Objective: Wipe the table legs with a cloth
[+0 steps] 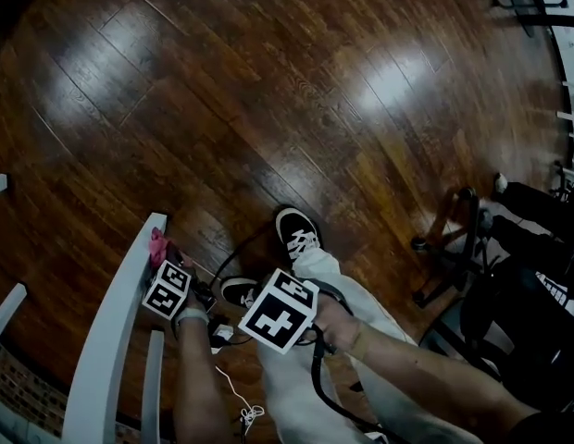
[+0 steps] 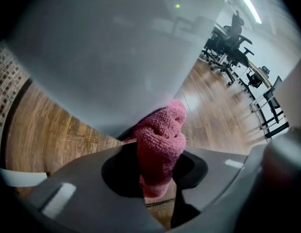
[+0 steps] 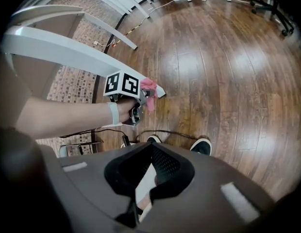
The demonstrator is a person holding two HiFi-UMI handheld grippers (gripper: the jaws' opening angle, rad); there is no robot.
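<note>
Left hand-held gripper steeply downward with cloth

Pink nubby terry cloth; white slanted table leg; dk-brown glossy wood-plank floor w/ pale glare streaks; blk shoe w/ wht laces.

Glossy wooden floor bears black office chairs and a thin black cable.

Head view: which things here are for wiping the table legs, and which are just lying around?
For the job:
- pink cloth, gripped by the left gripper
- white table leg, right by the cloth

Just lying about:
- black cable on the wooden floor
- office chairs farther off
</note>
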